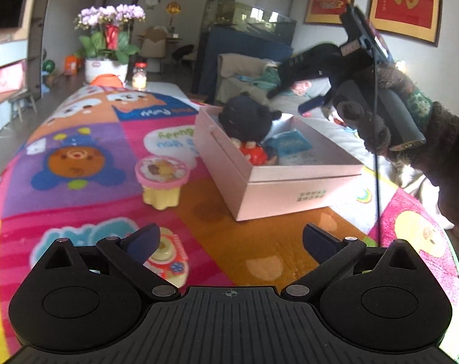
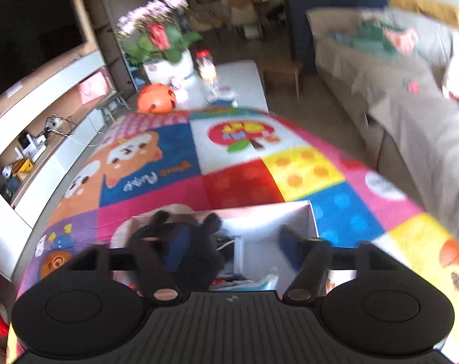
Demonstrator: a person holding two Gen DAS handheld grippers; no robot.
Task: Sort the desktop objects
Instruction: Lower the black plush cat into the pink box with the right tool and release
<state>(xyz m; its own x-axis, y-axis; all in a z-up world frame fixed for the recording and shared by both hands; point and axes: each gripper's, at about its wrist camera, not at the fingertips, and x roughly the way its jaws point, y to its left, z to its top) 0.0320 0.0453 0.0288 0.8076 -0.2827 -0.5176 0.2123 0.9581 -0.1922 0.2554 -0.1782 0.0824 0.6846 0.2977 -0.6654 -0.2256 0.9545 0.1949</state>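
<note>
A counter covered by a bright cartoon-patterned cloth (image 1: 87, 151) fills the left wrist view. On it, right of centre, rests an open pale pink box (image 1: 278, 182). Left of the box stands a small yellow cup with a pink lid (image 1: 162, 182). At lower left lies a flat round red-and-cream item (image 1: 169, 261). Far back at upper left sit a white flowerpot (image 1: 105, 68) and a jar (image 1: 139, 75).

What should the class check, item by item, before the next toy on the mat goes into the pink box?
1. Left tool open with nothing between its fingers: ok.
2. Pink-lidded cup upright on the mat, apart from the box: ok.
3. Pink box open on top, with bare floor beside the black plush: ok.
4. Right tool empty: ok; it hangs open over the box.
5. Flat round toy free to grasp: cannot tell, the left finger hides part of it.
</note>
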